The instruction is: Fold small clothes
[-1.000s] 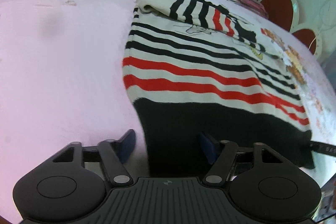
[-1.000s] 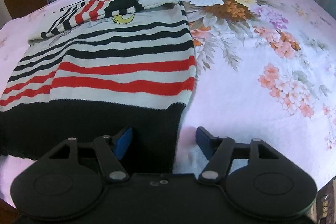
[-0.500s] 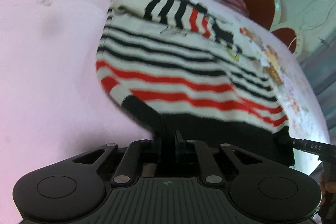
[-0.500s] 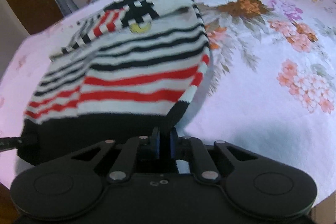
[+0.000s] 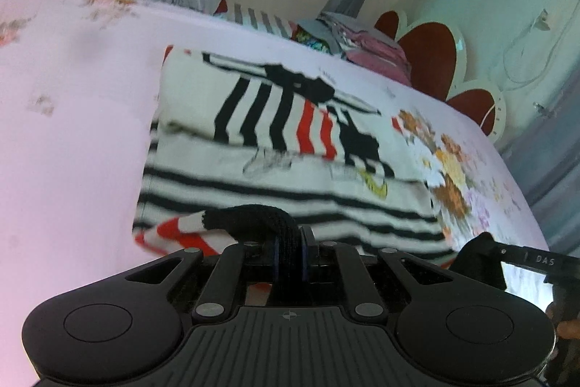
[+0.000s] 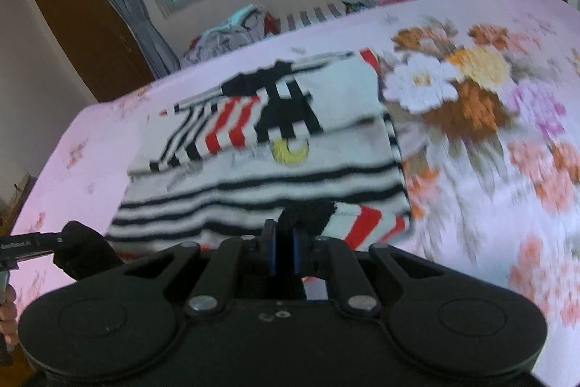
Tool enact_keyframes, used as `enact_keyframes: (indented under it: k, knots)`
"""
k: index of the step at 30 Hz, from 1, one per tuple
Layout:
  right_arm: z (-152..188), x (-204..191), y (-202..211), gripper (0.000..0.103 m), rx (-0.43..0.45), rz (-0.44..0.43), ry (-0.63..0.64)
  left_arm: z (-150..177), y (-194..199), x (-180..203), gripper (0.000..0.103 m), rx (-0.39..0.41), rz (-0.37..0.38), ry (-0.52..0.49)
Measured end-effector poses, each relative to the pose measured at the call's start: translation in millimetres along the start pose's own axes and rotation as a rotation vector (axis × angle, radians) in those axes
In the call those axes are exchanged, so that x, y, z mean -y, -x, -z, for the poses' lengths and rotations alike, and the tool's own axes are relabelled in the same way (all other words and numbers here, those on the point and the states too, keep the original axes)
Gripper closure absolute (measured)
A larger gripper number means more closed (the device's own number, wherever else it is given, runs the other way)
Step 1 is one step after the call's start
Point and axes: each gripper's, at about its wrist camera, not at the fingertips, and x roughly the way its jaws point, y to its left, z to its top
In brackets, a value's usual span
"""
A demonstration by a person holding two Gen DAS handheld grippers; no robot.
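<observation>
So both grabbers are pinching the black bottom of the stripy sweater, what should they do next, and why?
Probably carry the black hem forward over the striped sweater toward its folded sleeves. The left gripper and right gripper each pinch a hem corner, already lifted off the bed.

The sweater (image 5: 290,176) is white with black and red stripes and a black hem. The bed sheet (image 6: 507,118) is pink with orange and white flowers.
</observation>
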Motion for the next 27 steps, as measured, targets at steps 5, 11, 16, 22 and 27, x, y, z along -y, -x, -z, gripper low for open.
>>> enact_keyframes:
  k: [5,11,16,22,27]
  knots:
    - [-36,2,-16,0.094,0.026,-0.037,-0.018,-28,-16,4,0.093,0.034,-0.005,-0.009]
    - [-75,3,-41,0.094,0.052,-0.054,-0.027,-59,-40,5,0.093,0.071,-0.007,-0.003]
    - [-104,6,-64,0.094,0.064,-0.060,-0.040,-89,-57,1,0.093,0.112,-0.014,0.023]
    - [-139,17,-97,0.094,0.068,-0.052,-0.078,-124,-87,-10,0.093,0.142,-0.054,0.045]
    - [-161,33,-134,0.094,0.046,-0.048,-0.145,-149,-121,-14,0.093,0.160,-0.101,0.056]
